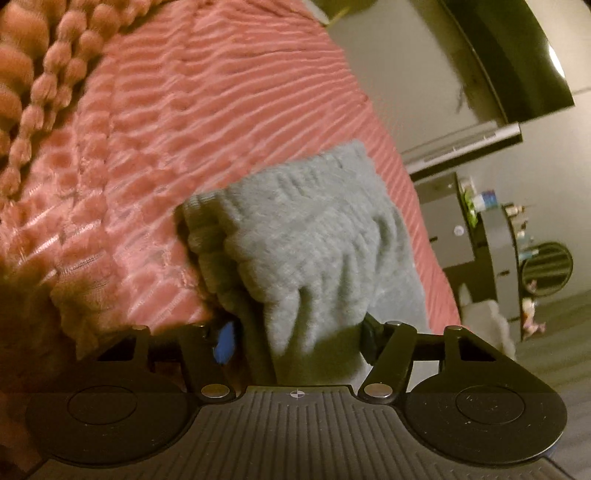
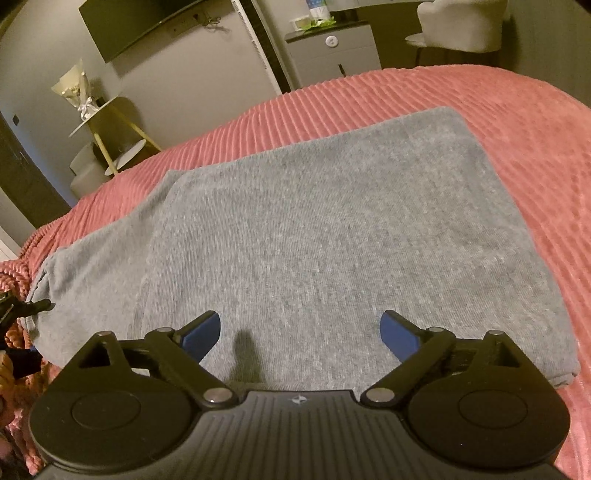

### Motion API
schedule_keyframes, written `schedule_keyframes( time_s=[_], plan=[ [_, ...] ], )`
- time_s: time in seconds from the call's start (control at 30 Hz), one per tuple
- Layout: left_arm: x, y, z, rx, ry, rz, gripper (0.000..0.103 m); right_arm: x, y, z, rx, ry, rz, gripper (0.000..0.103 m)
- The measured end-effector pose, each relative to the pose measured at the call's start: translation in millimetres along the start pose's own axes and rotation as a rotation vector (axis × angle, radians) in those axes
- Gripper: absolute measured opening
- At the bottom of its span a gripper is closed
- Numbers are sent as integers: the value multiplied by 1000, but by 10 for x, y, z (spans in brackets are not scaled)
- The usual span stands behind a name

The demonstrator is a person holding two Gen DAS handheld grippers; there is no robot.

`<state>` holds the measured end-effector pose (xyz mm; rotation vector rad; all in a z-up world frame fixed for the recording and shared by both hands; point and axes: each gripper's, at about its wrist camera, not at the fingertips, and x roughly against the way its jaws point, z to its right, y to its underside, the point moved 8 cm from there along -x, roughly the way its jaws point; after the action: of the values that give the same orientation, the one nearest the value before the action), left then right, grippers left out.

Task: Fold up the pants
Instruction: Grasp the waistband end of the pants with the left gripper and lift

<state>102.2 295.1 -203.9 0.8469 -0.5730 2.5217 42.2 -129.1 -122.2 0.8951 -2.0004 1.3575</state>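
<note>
Grey knit pants (image 2: 314, 229) lie folded into a broad rectangle on a pink ribbed bedspread (image 2: 498, 110). My right gripper (image 2: 301, 332) is open and empty, its blue-padded fingers (image 2: 201, 334) hovering just above the near edge of the pants. My left gripper (image 1: 295, 336) is shut on a bunched part of the grey pants (image 1: 306, 240) near the gathered ribbed waistband, lifting it off the bedspread (image 1: 184, 110). The left gripper's tip (image 2: 33, 306) shows at the pants' left edge in the right wrist view.
A chunky knitted orange throw (image 1: 33, 92) lies at the bed's left. Beyond the bed stand a grey wall, a dark TV (image 2: 133, 26), a grey drawer unit (image 2: 332, 48), a pale chair (image 2: 461, 26) and a round side table (image 2: 110, 122).
</note>
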Motion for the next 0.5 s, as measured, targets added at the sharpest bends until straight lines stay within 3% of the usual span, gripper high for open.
schedule_keyframes(
  time_s=[0.17,0.3,0.4,0.5],
  plan=[
    [0,-40,36,-15,-3,-7,69,2,2,-2,1,-6,-2,96],
    [38,-70,39,34,71,15,69,4,5,10,-5,-13,-1,96],
    [100,-63,152,-37,141,52,69,4,2,10,-8,-15,-1,96],
    [53,-34,220,-101,123,66,68,4,-1,9,-12,-16,-2,96]
  ],
)
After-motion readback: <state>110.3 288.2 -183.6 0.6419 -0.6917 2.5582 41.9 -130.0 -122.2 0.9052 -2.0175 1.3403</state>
